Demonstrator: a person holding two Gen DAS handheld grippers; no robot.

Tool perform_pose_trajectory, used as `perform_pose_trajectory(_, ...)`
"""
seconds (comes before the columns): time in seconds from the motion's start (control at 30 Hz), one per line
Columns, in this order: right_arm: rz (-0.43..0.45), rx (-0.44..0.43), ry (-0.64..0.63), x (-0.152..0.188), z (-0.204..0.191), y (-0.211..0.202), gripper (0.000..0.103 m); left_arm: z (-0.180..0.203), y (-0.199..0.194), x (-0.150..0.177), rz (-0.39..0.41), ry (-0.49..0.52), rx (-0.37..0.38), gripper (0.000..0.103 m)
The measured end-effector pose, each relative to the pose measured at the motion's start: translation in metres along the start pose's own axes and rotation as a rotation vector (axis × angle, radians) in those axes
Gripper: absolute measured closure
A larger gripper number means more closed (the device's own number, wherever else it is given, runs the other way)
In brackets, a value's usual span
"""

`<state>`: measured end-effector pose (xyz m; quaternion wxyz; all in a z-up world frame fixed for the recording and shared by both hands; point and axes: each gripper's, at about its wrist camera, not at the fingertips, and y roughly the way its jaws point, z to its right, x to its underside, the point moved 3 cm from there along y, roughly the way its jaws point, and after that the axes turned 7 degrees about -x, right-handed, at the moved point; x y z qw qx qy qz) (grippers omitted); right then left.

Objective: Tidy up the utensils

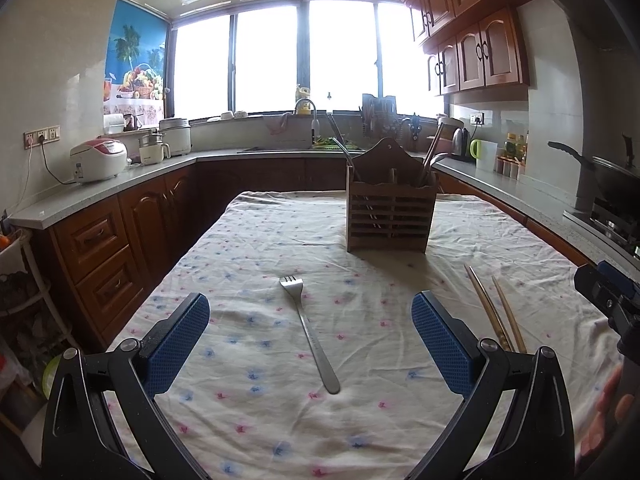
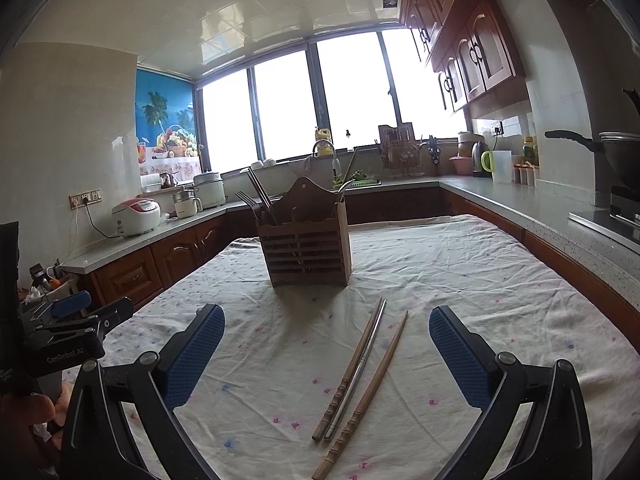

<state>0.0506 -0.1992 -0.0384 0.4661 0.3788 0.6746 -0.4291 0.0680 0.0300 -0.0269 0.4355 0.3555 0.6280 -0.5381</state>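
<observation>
A steel fork [image 1: 310, 332] lies on the flowered tablecloth [image 1: 256, 248], tines away from me, between the fingers of my open, empty left gripper [image 1: 310, 320]. Wooden and metal chopsticks [image 2: 360, 372] lie on the cloth between the fingers of my open, empty right gripper [image 2: 326, 328]; they also show in the left wrist view [image 1: 496, 312]. A slatted wooden utensil holder [image 1: 390, 208] stands upright further back, with forks and chopsticks in it; it also shows in the right wrist view [image 2: 306, 240].
Kitchen counters [image 1: 120, 184] wrap around the table on three sides, with a rice cooker [image 1: 98, 159], a kettle [image 2: 478, 158] and a wok [image 2: 618, 152]. The right gripper shows at the right edge of the left view [image 1: 612, 296].
</observation>
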Motion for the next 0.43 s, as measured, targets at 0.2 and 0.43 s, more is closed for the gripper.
perform_pose_trajectory(0.2,-0.01,0.002,0.009,0.0014,0.0013,0.0025,0.0,0.0032,0.0021,0.0001,-0.004,0.001,0.01,0.0)
perform_pose_trajectory(0.43,-0.014,0.0,0.013,0.0021,0.0026,0.0047,0.0,0.009,0.0028,0.0012,-0.008,0.013,0.028,0.0)
